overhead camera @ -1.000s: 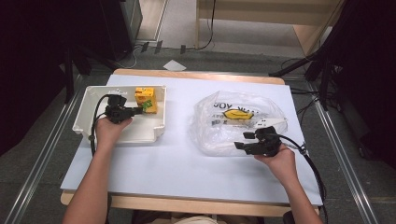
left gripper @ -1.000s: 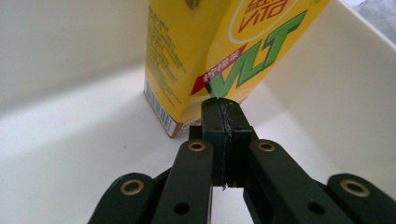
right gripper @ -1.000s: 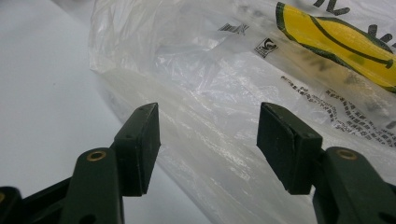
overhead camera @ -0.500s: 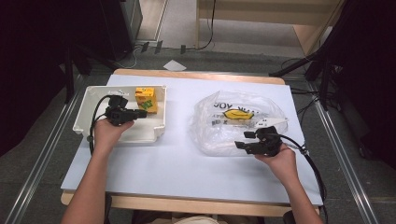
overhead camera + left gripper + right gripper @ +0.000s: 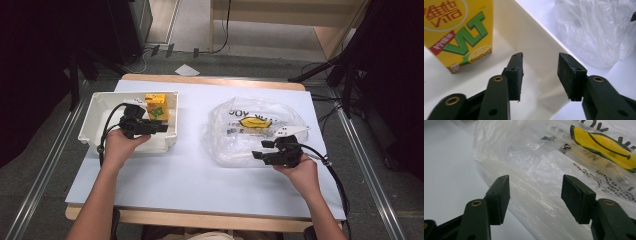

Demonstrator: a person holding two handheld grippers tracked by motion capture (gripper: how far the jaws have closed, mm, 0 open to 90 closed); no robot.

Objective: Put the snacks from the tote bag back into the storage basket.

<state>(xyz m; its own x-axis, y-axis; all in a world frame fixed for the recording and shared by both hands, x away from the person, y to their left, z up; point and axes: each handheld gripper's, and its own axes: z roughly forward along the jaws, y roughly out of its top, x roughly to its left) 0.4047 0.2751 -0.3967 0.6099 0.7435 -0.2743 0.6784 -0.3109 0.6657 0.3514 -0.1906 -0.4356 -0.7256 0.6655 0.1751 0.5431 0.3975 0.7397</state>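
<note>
A yellow drink carton [image 5: 155,106] [image 5: 456,32] stands upright in the far right corner of a white tray [image 5: 100,112]. My left gripper [image 5: 159,127] [image 5: 540,72] hangs inside the tray just short of the carton, open, with nothing between its jaws. A crumpled clear plastic bag [image 5: 252,130] [image 5: 554,170] with a yellow print lies on the right half of the table. Over the bag's near edge, my right gripper [image 5: 260,150] [image 5: 535,195] is open, its jaws straddling the plastic without pinching it.
The white tray's right wall [image 5: 541,50] runs between the left gripper and the bag. A white sheet covers the tabletop [image 5: 190,175]. Dark equipment and metal rails flank both sides; a wooden shelf [image 5: 280,15] stands beyond the far edge.
Both hands have barely moved. The right gripper has shifted slightly left along the bag's near edge.
</note>
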